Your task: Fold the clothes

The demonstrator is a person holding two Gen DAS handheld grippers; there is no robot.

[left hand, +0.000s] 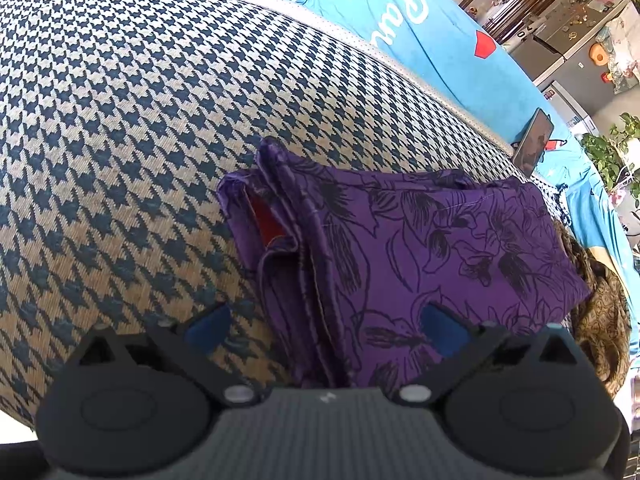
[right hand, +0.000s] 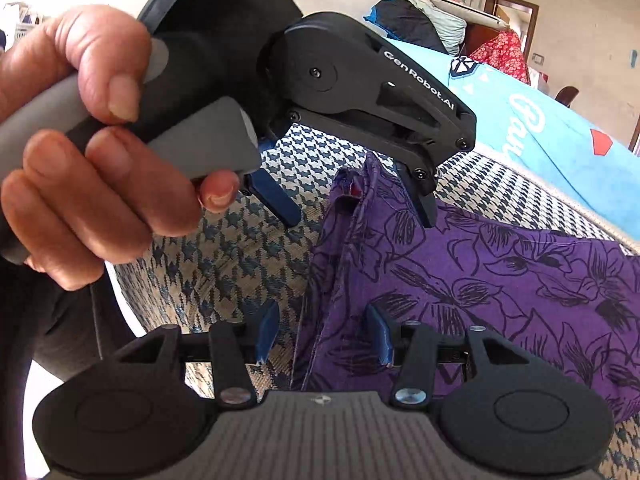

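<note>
A purple garment with a black flower print lies folded in a thick stack on a blue-and-beige houndstooth surface. A red lining shows at its left layered edge. My left gripper is open and hovers over the stack's near left edge, one blue pad over the houndstooth and the other over the cloth. In the right wrist view the purple garment fills the right half. My right gripper is open with the layered edge between its fingers. A hand holds the left gripper above the far corner of the stack.
A bright blue cloth with white lettering covers the surface beyond the houndstooth. A dark phone lies on it near the garment's far corner. A brown patterned cloth sits to the garment's right. A fridge and a plant stand behind.
</note>
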